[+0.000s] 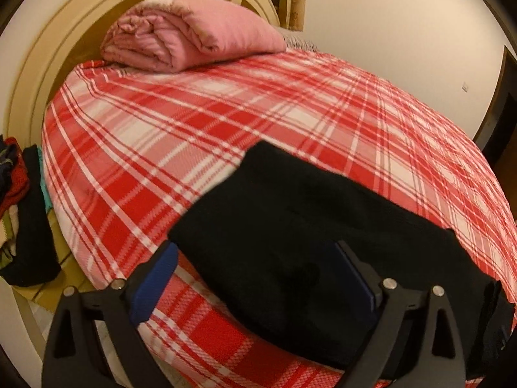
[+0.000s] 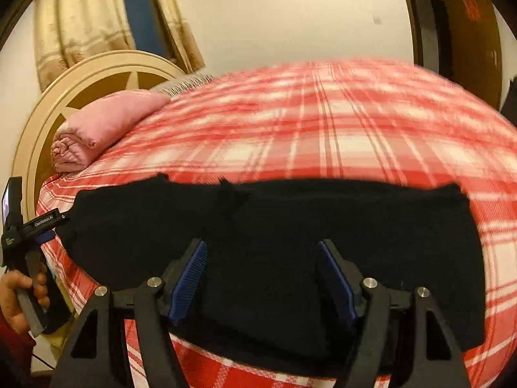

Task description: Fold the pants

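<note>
Black pants lie folded in a flat band near the front edge of a bed with a red plaid cover. My left gripper is open wide at the pants' left end. One blue pad hangs over the plaid cover just off the cloth, and the other is above the black fabric. In the right wrist view the pants stretch across the bed. My right gripper is open above their middle, both pads over the cloth. A hand holds the left gripper at the pants' left end.
A folded pink blanket rests by the cream headboard. A pile of clothes sits on a stand left of the bed. Curtains hang behind the headboard, and a dark door is at the far right.
</note>
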Action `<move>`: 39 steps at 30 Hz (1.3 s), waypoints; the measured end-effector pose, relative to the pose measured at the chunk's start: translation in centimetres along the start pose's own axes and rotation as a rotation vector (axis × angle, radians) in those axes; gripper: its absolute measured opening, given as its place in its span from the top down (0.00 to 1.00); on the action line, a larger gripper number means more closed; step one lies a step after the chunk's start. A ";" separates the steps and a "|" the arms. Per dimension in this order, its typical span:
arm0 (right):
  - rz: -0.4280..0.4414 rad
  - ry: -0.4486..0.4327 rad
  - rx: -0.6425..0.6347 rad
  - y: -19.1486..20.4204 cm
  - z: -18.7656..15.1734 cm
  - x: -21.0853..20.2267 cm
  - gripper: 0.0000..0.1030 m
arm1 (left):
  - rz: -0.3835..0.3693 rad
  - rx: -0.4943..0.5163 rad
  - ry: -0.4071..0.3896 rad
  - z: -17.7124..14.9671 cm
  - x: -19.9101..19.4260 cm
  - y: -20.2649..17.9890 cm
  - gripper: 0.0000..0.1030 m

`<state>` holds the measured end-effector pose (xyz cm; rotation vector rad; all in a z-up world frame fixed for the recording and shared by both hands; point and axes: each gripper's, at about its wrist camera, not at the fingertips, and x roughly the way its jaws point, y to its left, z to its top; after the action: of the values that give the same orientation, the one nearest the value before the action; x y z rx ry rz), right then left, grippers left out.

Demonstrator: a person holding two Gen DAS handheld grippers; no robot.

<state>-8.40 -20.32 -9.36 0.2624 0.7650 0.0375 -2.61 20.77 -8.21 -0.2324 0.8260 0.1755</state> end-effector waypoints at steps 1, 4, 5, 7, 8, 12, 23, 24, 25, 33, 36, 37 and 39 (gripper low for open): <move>-0.002 -0.004 -0.006 0.0 -0.1 0.0 0.30 | -0.001 -0.005 0.011 -0.1 0.3 0.0 0.06; -0.015 0.001 -0.030 0.5 -0.1 0.2 0.30 | -0.026 -0.031 0.045 -0.5 0.9 0.2 0.06; -0.016 0.000 -0.030 0.5 -0.1 0.3 0.30 | -0.051 -0.063 0.060 -0.6 1.2 0.7 0.06; -0.015 0.002 -0.028 0.5 -0.1 0.3 0.30 | -0.097 -0.131 0.069 -0.8 1.4 1.8 0.06; -0.014 0.001 -0.028 0.4 -0.2 0.3 0.30 | -0.111 -0.158 0.071 -0.9 1.5 2.2 0.06; -0.019 0.003 -0.033 0.6 -0.1 0.5 0.30 | -0.152 -0.231 0.049 -1.1 1.6 3.0 0.06; -0.002 0.000 -0.014 0.5 0.2 0.2 0.30 | -0.128 -0.240 0.028 -0.4 1.7 3.2 0.55; 0.005 -0.017 -0.005 0.4 0.3 -0.2 0.30 | -0.152 -0.246 0.026 -0.2 1.6 3.3 0.61; 0.003 -0.036 -0.002 0.4 0.4 -0.6 0.30 | -0.178 -0.250 0.027 -0.1 1.5 3.4 0.73; -0.058 -0.153 0.069 -2.6 1.8 -4.1 0.30 | -0.189 -0.077 -0.097 1.1 -2.8 -1.0 0.78; -0.051 -0.144 0.126 -5.0 2.0 -4.7 0.30 | -0.265 0.043 -0.174 1.4 -6.0 -4.6 0.78; -0.044 -0.145 0.135 -5.5 2.0 -5.0 0.30 | -0.299 0.086 -0.192 1.3 -7.0 -6.0 0.78; -0.034 -0.158 0.146 -6.6 2.1 -5.6 0.30 | -0.383 0.181 -0.223 0.7 -9.2 -9.8 0.78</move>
<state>-11.43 -27.91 -5.71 0.3860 0.6157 -0.0711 -5.91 10.98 0.42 -0.1921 0.5592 -0.2296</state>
